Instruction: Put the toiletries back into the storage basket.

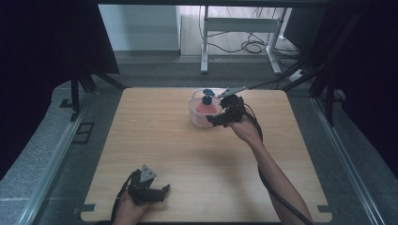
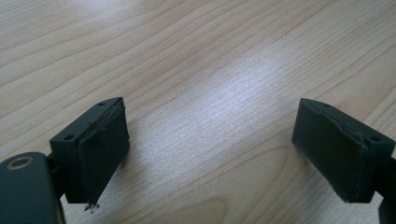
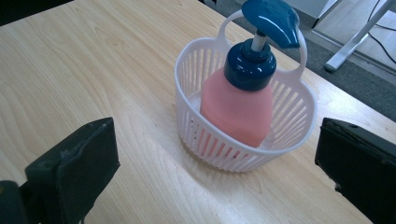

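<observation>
1. The right gripper (image 1: 218, 118) is holding its two black jaws spread wide with nothing between them; in the right gripper view the right gripper (image 3: 219, 163) is showing bare wood in the gap, with the basket lying just beyond the jaw tips.
2. The left gripper (image 1: 162, 190) is likewise sitting released, jaws wide apart; in the left gripper view the left gripper (image 2: 210, 154) is framing only pale wood grain, and its pads are looking worn at the edges.
3. The white slotted basket (image 3: 285, 135) is standing upright on the table, and a pink pump bottle (image 3: 240, 107) with a dark blue collar and blue pump head is standing inside it, leaning slightly toward one wall. The basket's loop handle is rising behind the pump head.
4. No label, brand or writing is readable on the bottle or the basket.
5. In the high view the basket (image 1: 195, 112) is sitting on the far half of the table, near the middle of its width, with the right gripper just beside it on its right.
6. The left gripper is resting well apart from the basket, near the table's (image 1: 187, 154) near edge at the left, with a grey three-cornered plate on top.
7. A cable is trailing along the person's right forearm (image 1: 277, 178).
</observation>
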`<state>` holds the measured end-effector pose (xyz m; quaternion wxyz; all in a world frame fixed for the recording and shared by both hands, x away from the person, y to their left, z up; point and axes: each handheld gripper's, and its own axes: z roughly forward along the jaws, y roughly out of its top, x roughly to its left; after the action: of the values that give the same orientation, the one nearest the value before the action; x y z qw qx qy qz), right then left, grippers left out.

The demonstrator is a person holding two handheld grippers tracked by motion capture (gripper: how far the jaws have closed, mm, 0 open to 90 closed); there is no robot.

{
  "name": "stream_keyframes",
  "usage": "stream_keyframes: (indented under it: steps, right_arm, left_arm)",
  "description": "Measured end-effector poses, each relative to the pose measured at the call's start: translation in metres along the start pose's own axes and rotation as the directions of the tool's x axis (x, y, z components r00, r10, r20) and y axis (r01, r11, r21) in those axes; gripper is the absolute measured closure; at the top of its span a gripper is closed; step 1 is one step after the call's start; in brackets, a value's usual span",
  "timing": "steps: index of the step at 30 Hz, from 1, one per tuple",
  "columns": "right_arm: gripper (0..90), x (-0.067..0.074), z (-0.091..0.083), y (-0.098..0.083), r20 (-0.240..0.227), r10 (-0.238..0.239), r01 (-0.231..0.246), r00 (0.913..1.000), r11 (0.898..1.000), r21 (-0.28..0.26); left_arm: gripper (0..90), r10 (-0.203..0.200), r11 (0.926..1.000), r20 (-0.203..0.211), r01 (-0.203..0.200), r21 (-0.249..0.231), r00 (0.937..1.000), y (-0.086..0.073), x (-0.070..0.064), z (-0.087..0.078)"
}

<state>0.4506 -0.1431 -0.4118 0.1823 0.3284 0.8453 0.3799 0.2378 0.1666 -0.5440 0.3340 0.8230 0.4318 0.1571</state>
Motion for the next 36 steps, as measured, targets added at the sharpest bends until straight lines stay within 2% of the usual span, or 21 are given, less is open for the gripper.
stream_keyframes:
  steps: [26, 36]
  right_arm:
    - [0.0, 0.011, -0.03, -0.038, -0.019, -0.02, 0.021, 0.9996, 1.0, 0.007]
    - [0.0, 0.019, -0.038, -0.05, -0.047, -0.025, 0.025, 0.9986, 1.0, 0.002]
  left_arm:
    - [10.2, -0.001, 1.0, 0.001, 0.001, -0.002, 1.0, 0.0, 0.0, 0.0]
    - [10.2, -0.002, 1.0, 0.0, 0.002, -0.001, 1.0, 0.0, 0.0, 0.0]
